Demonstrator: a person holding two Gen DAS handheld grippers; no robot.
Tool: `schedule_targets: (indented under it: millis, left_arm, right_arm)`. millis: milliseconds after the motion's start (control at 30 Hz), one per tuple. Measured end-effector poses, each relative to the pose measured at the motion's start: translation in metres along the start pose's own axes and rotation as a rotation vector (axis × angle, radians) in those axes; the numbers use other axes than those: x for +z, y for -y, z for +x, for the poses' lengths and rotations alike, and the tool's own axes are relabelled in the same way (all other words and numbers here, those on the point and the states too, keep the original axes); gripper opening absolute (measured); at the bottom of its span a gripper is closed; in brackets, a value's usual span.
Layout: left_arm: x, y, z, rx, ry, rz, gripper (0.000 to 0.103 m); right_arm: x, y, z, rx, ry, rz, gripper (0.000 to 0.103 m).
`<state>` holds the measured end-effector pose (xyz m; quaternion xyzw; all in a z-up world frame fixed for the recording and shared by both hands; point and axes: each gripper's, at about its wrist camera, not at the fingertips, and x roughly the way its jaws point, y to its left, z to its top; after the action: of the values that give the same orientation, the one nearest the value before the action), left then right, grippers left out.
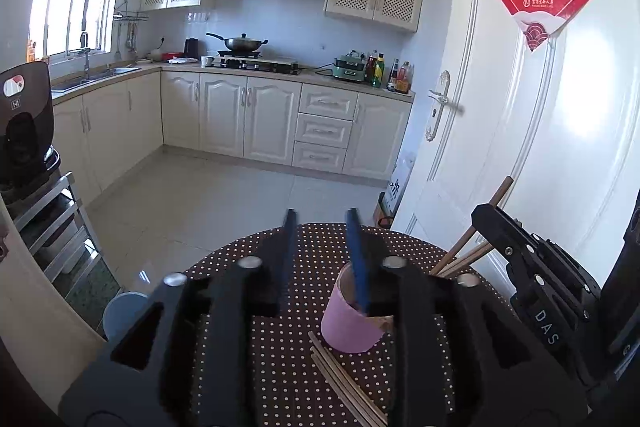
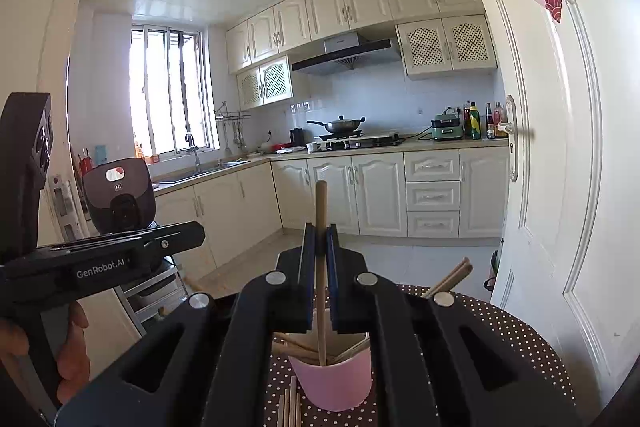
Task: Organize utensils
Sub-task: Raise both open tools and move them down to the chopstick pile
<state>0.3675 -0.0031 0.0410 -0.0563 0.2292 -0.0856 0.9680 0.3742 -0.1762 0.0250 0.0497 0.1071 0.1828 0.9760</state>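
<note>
A pink cup [image 1: 350,323] stands on the round dotted table [image 1: 280,367]; it also shows in the right wrist view [image 2: 334,383] with several wooden chopsticks inside. My right gripper [image 2: 319,233] is shut on one upright wooden chopstick [image 2: 321,267] whose lower end is inside the cup. From the left wrist view the right gripper [image 1: 486,215] is at the right, holding that chopstick [image 1: 472,227]. My left gripper [image 1: 322,217] is open and empty above the table, its right finger over the cup. More loose chopsticks [image 1: 344,379] lie on the table in front of the cup.
The table sits beside a white door [image 1: 540,127] on the right. A metal shelf rack [image 1: 52,227] with a dark appliance [image 1: 24,123] stands at the left. A blue-grey stool or bin [image 1: 120,311] is below the table's left edge. Kitchen cabinets and a stove are far behind.
</note>
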Motion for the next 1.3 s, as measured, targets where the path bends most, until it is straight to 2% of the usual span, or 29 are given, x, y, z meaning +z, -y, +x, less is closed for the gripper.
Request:
schedule_targets:
  millis: [33, 200, 433, 700, 833, 933, 1100, 1200, 1300]
  left_arm:
    - [0.0, 0.001, -0.002, 0.003, 0.005, 0.005, 0.049]
    - [-0.005, 0.001, -0.01, 0.019, 0.008, 0.016, 0.05]
    - [-0.016, 0.001, -0.024, 0.046, -0.001, 0.032, 0.062]
    - [-0.033, -0.002, -0.051, 0.077, -0.018, 0.04, 0.068]
    - [-0.046, -0.003, -0.062, 0.078, -0.062, 0.043, 0.07]
    - [-0.057, -0.004, -0.065, 0.071, -0.107, 0.035, 0.07]
    - [-0.08, 0.0, -0.066, 0.088, -0.19, 0.028, 0.07]
    - [-0.095, 0.004, -0.057, 0.092, -0.276, 0.025, 0.071]
    - [-0.109, 0.008, -0.045, 0.05, -0.376, 0.011, 0.07]
  right_arm:
    - [0.0, 0.0, 0.0, 0.0, -0.002, 0.0, 0.004]
    - [-0.003, -0.001, -0.002, -0.002, -0.02, 0.006, 0.004]
    - [-0.008, -0.006, -0.008, 0.02, -0.073, 0.041, 0.007]
    - [-0.002, -0.013, -0.037, 0.013, -0.07, 0.028, 0.031]
    - [-0.004, -0.018, -0.056, 0.019, -0.075, 0.011, 0.035]
    - [-0.011, -0.019, -0.066, 0.032, -0.108, 0.003, 0.035]
    - [-0.036, -0.014, -0.071, 0.003, -0.181, -0.018, 0.037]
    - [-0.049, -0.009, -0.069, -0.013, -0.236, -0.002, 0.038]
    - [-0.065, -0.003, -0.064, -0.02, -0.303, 0.009, 0.039]
